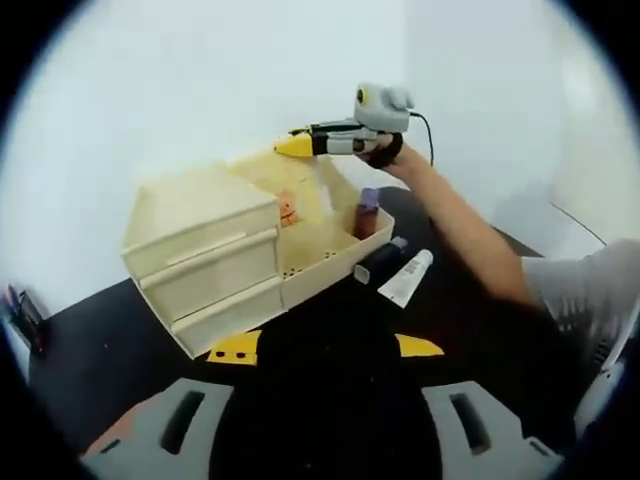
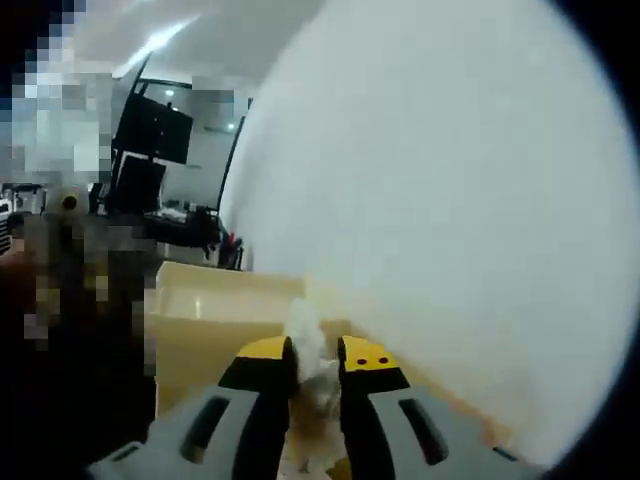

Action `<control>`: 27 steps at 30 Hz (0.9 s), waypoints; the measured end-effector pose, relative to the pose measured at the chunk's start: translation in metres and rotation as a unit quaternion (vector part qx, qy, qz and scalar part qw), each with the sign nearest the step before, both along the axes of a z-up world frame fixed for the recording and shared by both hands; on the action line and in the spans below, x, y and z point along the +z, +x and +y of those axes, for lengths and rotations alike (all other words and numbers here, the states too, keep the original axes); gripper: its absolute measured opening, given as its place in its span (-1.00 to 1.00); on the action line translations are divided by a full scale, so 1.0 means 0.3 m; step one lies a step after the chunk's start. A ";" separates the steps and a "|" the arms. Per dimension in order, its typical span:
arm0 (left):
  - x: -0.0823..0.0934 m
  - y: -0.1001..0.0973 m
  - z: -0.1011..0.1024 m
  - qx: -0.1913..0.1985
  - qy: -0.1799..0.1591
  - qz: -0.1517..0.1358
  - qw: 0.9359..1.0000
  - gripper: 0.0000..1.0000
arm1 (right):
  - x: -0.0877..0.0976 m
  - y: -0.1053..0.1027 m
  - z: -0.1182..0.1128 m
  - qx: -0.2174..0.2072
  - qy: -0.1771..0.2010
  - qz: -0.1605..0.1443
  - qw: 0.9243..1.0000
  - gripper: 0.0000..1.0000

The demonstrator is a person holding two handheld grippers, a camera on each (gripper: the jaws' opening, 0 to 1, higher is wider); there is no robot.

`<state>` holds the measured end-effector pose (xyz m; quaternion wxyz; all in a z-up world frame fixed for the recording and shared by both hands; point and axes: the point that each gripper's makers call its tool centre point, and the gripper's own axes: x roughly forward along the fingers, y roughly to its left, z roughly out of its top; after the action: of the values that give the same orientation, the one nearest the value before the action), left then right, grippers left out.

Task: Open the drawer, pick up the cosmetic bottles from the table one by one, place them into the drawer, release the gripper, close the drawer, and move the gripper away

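Observation:
A cream three-drawer cabinet (image 1: pixel 205 255) stands on the black table. Its pulled-out drawer (image 1: pixel 335 262) holds a dark purple bottle (image 1: pixel 368 210) and something orange (image 1: pixel 288 208). A dark bottle (image 1: pixel 381 260) and a white tube (image 1: pixel 407 277) lie on the table just past the drawer's front. My left gripper (image 1: pixel 327 347) stands wide open and empty, in front of the cabinet. My right gripper (image 1: pixel 293 147) hovers above the drawer's back, held by a hand. In the right gripper view its jaws (image 2: pixel 314 358) are close together with a blurred whitish bottle (image 2: pixel 305 335) pinched between them, over the cream drawer (image 2: pixel 215 300).
A white wall (image 1: pixel 200 90) rises behind the cabinet. The person's forearm (image 1: pixel 470 235) reaches in from the right over the table. Small dark items (image 1: pixel 22 315) lie at the table's far left. Monitors and desks (image 2: pixel 150 150) stand off in the room.

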<state>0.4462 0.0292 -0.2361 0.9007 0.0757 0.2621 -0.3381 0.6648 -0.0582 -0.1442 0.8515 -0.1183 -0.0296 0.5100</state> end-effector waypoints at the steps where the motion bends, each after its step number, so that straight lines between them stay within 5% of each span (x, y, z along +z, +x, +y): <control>1: 0.000 -0.003 -0.003 -0.002 0.000 0.000 1.000 -0.09 | 0.001 0.002 -0.001 0.000 0.001 0.001 1.000 -0.70; 18: 0.012 0.004 0.018 0.004 0.001 -0.004 1.000 -0.08 | 0.023 -0.009 -0.004 -0.014 0.009 0.001 1.000 -0.65; 27: 0.036 0.000 0.029 0.000 -0.006 -0.013 1.000 -0.10 | 0.090 -0.029 -0.011 -0.013 0.046 -0.012 0.999 -0.56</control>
<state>0.4460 0.0380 -0.2253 0.9045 0.0746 0.2480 -0.3389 0.6560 -0.0615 -0.1170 0.8622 -0.0849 -0.0617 0.4956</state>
